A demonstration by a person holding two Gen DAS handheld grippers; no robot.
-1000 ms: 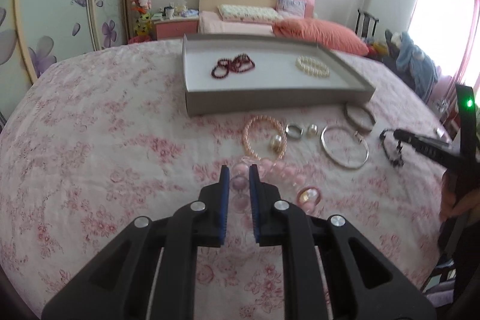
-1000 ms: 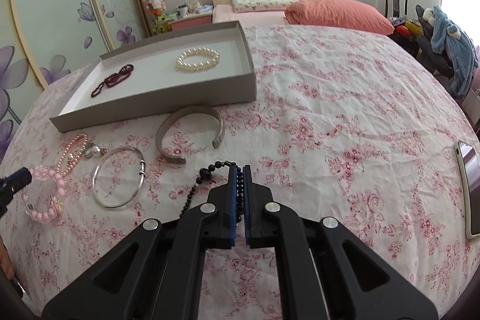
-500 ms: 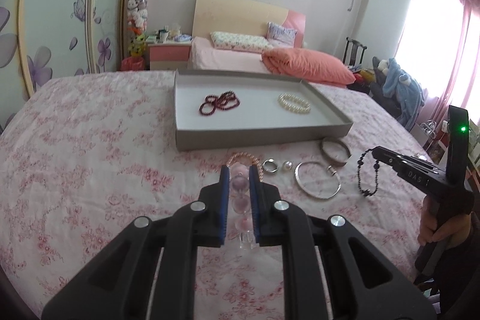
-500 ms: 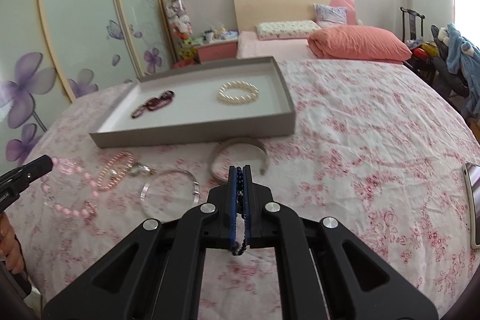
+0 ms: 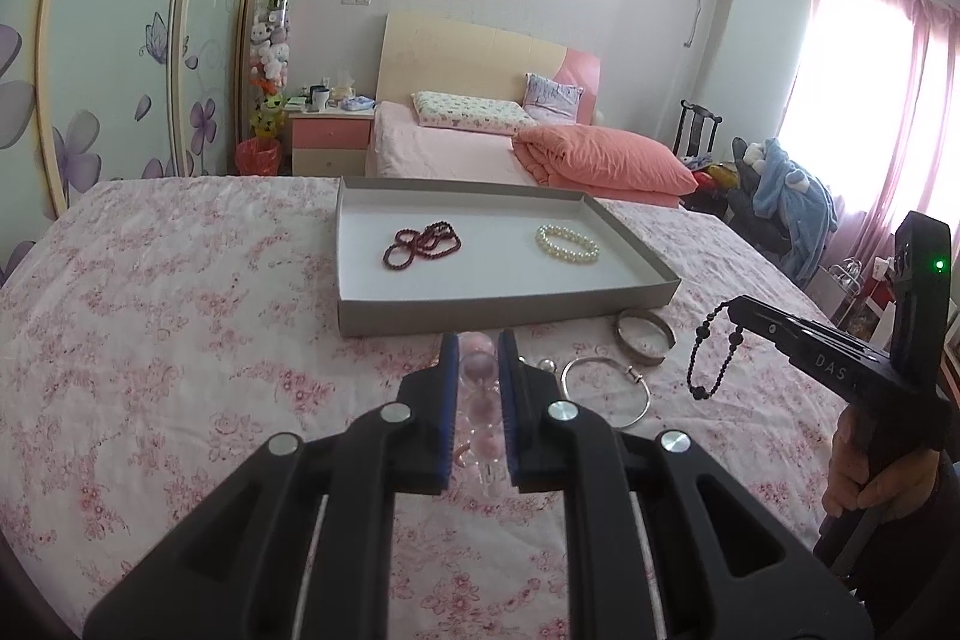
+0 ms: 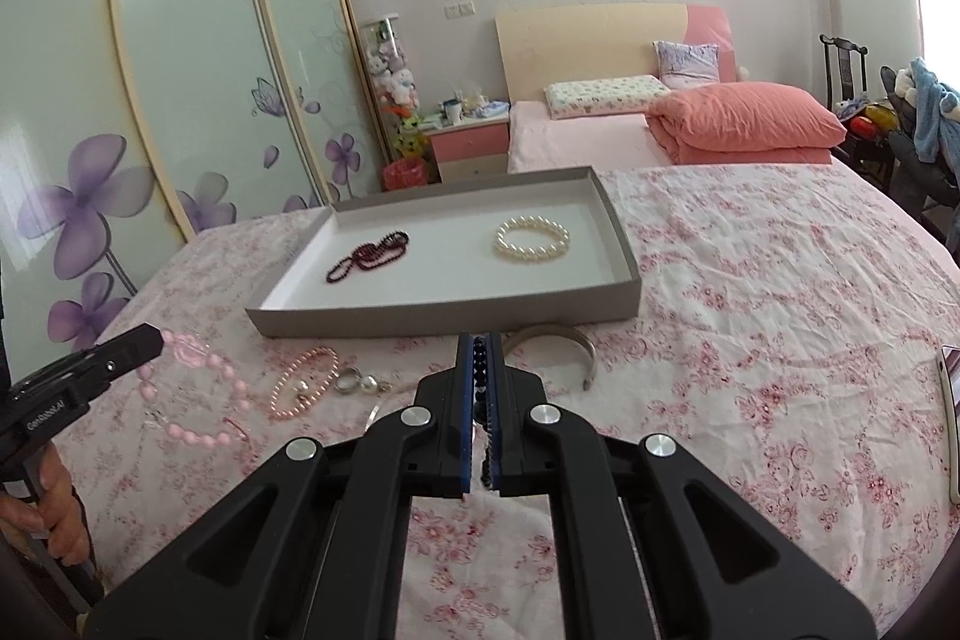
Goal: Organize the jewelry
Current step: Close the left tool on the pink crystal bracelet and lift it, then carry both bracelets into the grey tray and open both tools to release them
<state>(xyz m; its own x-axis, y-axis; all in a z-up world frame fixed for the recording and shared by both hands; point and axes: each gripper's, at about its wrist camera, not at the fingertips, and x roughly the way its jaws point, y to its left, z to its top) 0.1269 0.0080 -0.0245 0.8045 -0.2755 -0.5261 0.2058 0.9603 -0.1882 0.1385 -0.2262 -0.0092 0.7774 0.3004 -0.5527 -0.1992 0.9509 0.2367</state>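
Pink beads of a bracelet (image 5: 478, 388) are clamped between the blue pads of the left hand-held gripper (image 5: 478, 340), the rest of the strand hanging clear of the flowered bedspread (image 5: 180, 316); from the right wrist view the same pink bracelet (image 6: 198, 394) is seen dangling at 9 o'clock from the left tool's tip. A black bead strand (image 6: 480, 370) is pinched in the fully closed right hand-held gripper (image 6: 479, 340), and from the left wrist view it is seen hanging in a loop (image 5: 711, 349) at 3 o'clock.

The step in hand is judged to be the carry: both pieces are lifted and not yet placed. The grey tray (image 5: 504, 307) lies at 12 o'clock in both views, already holding a dark red bead strand (image 5: 420, 244) and a white pearl bracelet (image 5: 567, 244). Bare tray floor is seen between and in front of these two, and the next move is judged to call for each piece to be brought forward over the near wall, lowered onto that floor, and released apart from the others so that strands do not tangle.

Left on the bedspread, near the tray's front wall, are a silver bangle (image 5: 606, 391), a metal cuff (image 5: 645, 334) and a small pink pearl bracelet (image 6: 300, 388).

Both tools are pointed forward and downward at the tray, each held by a hand (image 5: 864, 466) at its grip.
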